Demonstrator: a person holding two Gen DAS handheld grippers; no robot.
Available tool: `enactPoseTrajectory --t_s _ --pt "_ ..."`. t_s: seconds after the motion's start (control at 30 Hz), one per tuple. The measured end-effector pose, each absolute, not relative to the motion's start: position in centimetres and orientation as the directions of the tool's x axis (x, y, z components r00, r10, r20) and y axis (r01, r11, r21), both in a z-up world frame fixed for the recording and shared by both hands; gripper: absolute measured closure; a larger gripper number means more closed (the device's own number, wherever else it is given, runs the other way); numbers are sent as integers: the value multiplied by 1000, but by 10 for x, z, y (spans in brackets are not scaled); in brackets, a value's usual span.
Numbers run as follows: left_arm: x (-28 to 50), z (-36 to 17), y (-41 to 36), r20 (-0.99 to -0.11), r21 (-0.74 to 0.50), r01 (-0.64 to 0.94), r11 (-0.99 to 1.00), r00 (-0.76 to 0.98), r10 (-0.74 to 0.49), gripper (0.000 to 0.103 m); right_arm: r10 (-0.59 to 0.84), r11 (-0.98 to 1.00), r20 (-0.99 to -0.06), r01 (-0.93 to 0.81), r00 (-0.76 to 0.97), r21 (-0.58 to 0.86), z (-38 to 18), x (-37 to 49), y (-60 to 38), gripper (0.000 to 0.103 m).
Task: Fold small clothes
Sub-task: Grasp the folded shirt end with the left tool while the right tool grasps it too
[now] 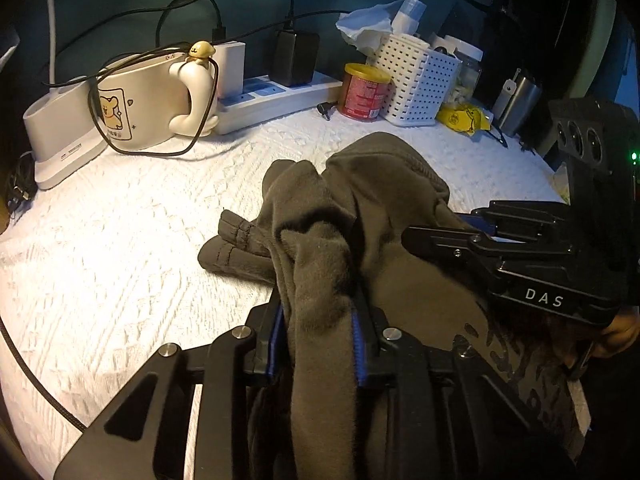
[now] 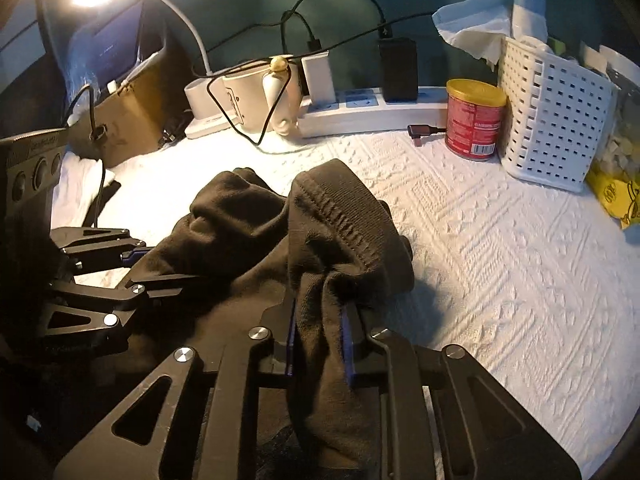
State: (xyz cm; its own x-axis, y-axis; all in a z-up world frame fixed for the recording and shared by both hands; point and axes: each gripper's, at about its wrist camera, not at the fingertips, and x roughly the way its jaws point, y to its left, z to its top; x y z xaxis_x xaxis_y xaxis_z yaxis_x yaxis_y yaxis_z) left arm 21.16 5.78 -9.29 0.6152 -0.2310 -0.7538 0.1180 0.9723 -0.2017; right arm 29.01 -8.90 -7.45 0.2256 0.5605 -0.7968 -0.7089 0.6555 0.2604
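Observation:
A small dark brown-grey fleece garment (image 1: pixel 360 208) lies bunched on the white textured cloth (image 1: pixel 120 240). My left gripper (image 1: pixel 320 332) is shut on a fold of it near the bottom of the left wrist view. My right gripper (image 2: pixel 318 332) is shut on another fold with a ribbed hem (image 2: pixel 340 208) draped over it. The right gripper also shows in the left wrist view (image 1: pixel 436 240), at the right, against the garment. The left gripper shows at the left of the right wrist view (image 2: pixel 136 268). Garment cuffs (image 1: pixel 236 236) rest on the cloth.
Along the back stand a cream mug (image 1: pixel 136 104) with looped black cables, a white power strip (image 1: pixel 276 100) with chargers, a red can (image 1: pixel 364 92), a white perforated basket (image 1: pixel 416 80) with tissues, a yellow packet (image 1: pixel 464 118) and a lamp base (image 1: pixel 56 132).

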Motion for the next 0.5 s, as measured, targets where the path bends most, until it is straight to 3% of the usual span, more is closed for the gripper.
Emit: enactPoseTrajectory --t_s 0.5 --pt "170 -58 40 -683 -175 145 974 695 -226 78 603 652 -736 -721 308 233 -23 247 -110 86"
